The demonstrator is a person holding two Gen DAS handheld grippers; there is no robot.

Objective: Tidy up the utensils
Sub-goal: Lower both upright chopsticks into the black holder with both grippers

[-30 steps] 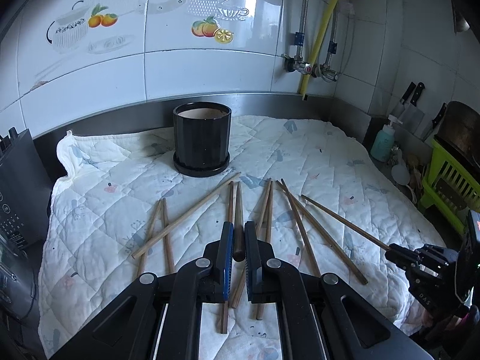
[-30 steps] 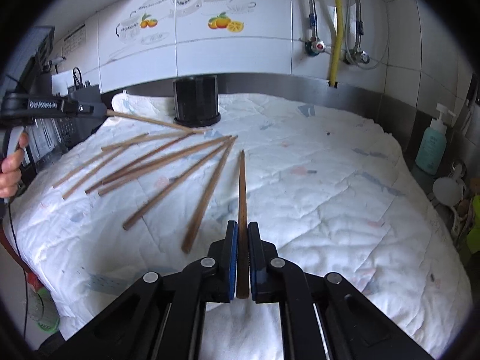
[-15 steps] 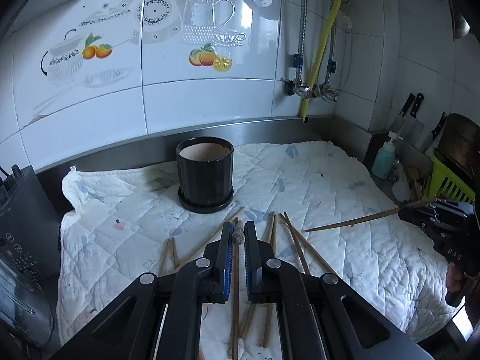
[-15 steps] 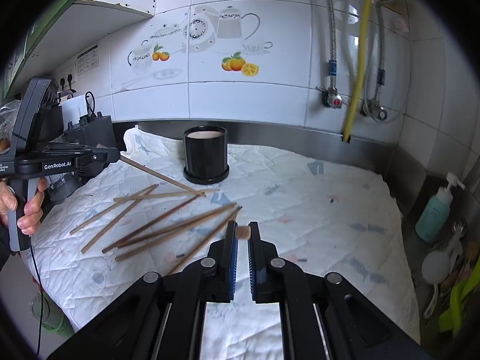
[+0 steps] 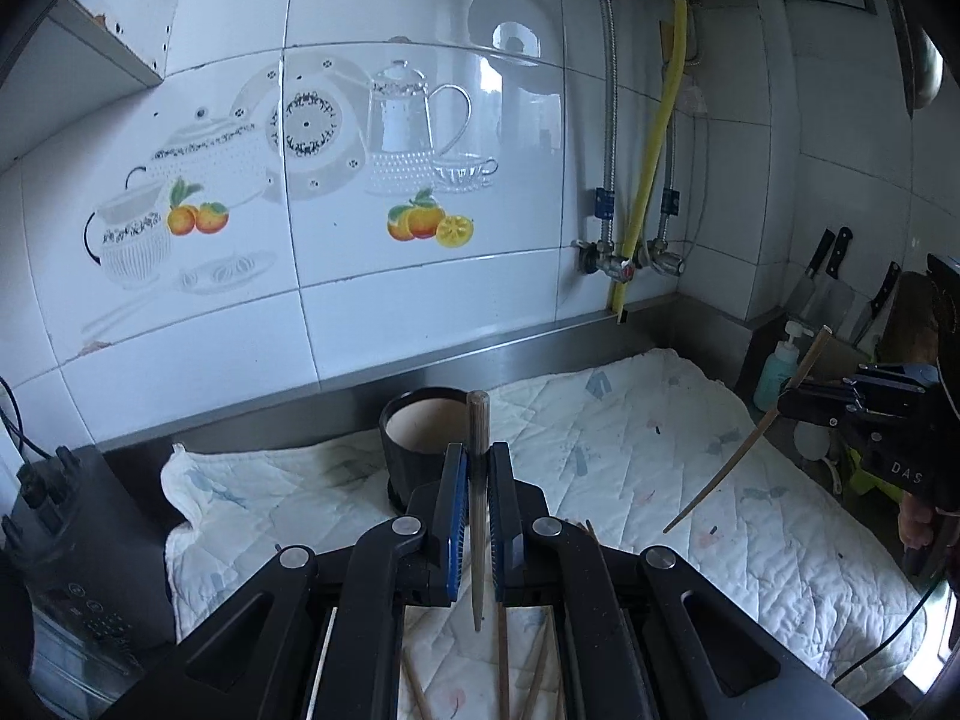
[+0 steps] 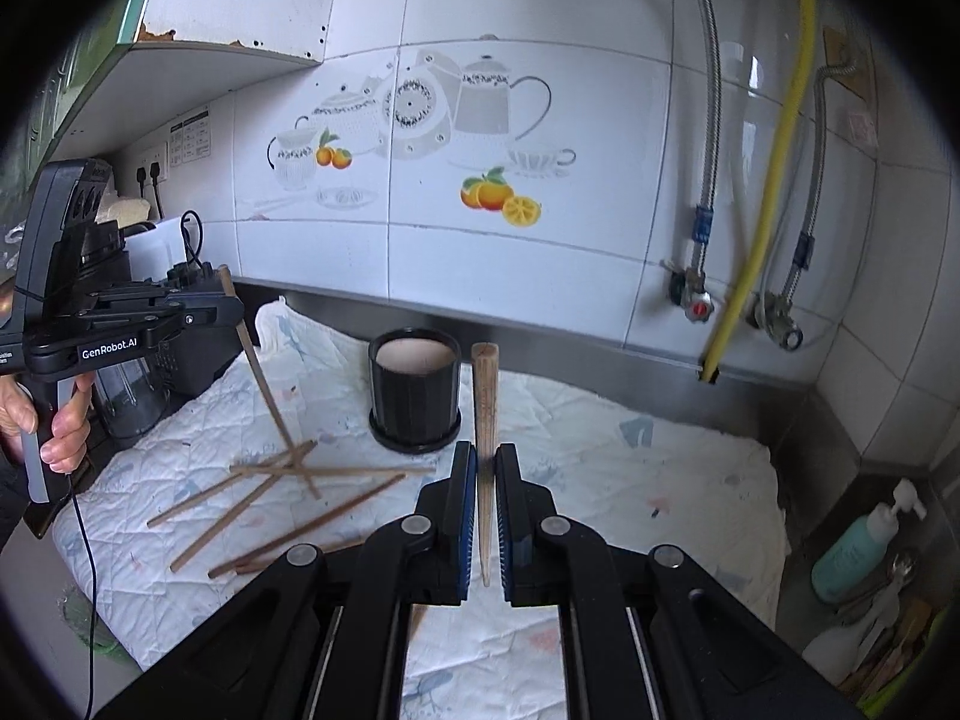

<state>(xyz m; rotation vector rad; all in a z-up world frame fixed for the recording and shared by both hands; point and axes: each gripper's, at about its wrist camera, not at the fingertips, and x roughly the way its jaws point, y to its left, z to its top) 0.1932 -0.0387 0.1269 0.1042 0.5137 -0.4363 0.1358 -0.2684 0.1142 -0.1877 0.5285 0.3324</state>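
Observation:
My left gripper is shut on a wooden chopstick held near upright, thick end up, above the quilted cloth. My right gripper is shut on another chopstick, also near upright. The black cylindrical holder stands on the cloth just beyond the left gripper; it also shows in the right wrist view, slightly left of the right gripper. Several loose chopsticks lie on the cloth left of the right gripper. The right gripper with its chopstick appears at the right of the left wrist view.
A white quilted cloth covers the counter. A black appliance stands at the left edge. A soap bottle and knives are at the right. Pipes and valves run down the tiled wall.
Both grippers have lifted their chopsticks off the cloth and tilted them from lying flat to near upright. Both views have risen and now look toward the wall and holder.

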